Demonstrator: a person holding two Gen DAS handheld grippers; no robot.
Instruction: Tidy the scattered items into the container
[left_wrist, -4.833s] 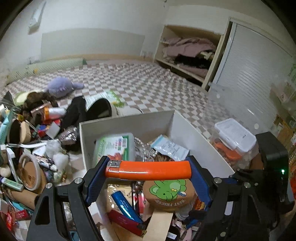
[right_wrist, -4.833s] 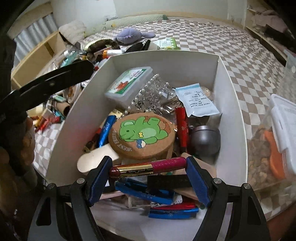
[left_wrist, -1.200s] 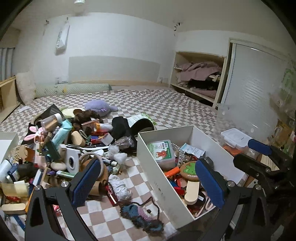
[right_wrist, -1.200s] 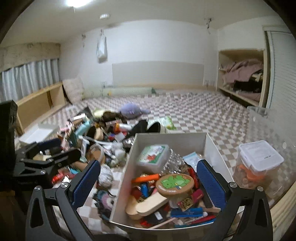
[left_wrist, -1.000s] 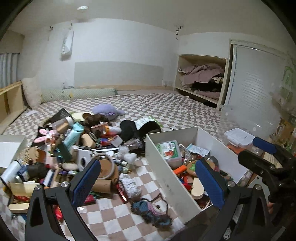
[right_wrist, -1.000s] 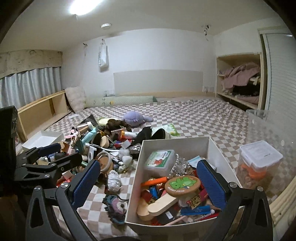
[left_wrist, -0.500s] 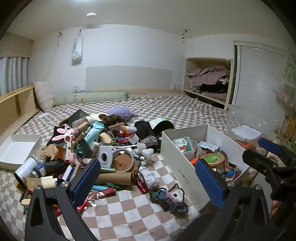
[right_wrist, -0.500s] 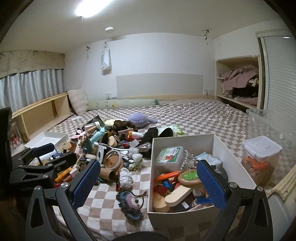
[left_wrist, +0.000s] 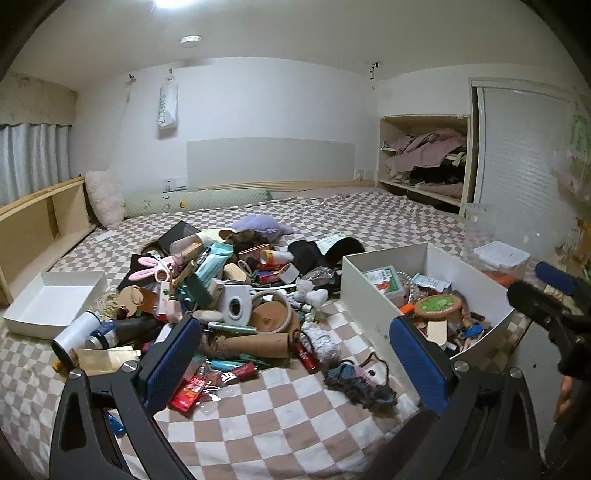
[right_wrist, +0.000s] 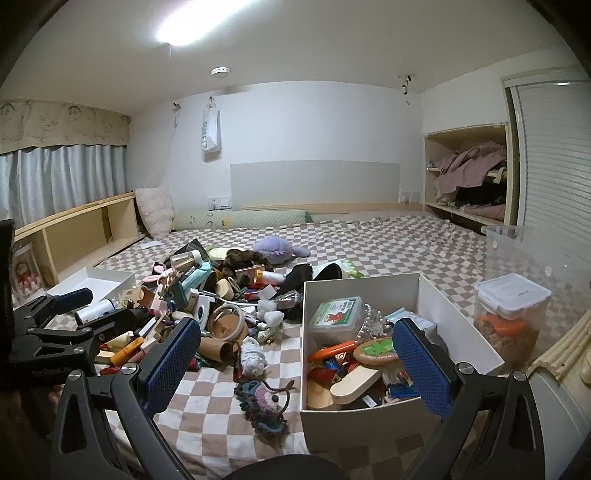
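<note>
The white container (right_wrist: 364, 419) sits on the checkered bed cover (right_wrist: 369, 240), to the right of the scattered pile. It already holds a green-lidded box (right_wrist: 335, 314), an orange pen (right_wrist: 331, 349), a round cork coaster with a green figure (right_wrist: 377, 349) and a pale wooden paddle (right_wrist: 354, 382), among smaller bits that are too jumbled to name with certainty. The pile of scattered items (left_wrist: 221, 295) lies just left of the container: a cardboard tube (left_wrist: 255, 345), a roll of brown tape (left_wrist: 272, 316), a small white device (left_wrist: 236, 303), a pink bunny-eared piece (left_wrist: 153, 267) and a white bottle (left_wrist: 74, 334). A knitted dark tangle (right_wrist: 264, 400) rests on the cover near the container's front corner. Behind the pile lies a purple plush toy (right_wrist: 279, 250). A shallow white tray (left_wrist: 51, 301) sits further left, well apart from the container.

The left claw (left_wrist: 295, 363) hangs over the pile with its blue pads wide apart and nothing between them. The right claw (right_wrist: 297, 363) is likewise spread wide and empty, above the container's near edge. A lidded plastic tub (right_wrist: 511, 310) stands to the container's right.
</note>
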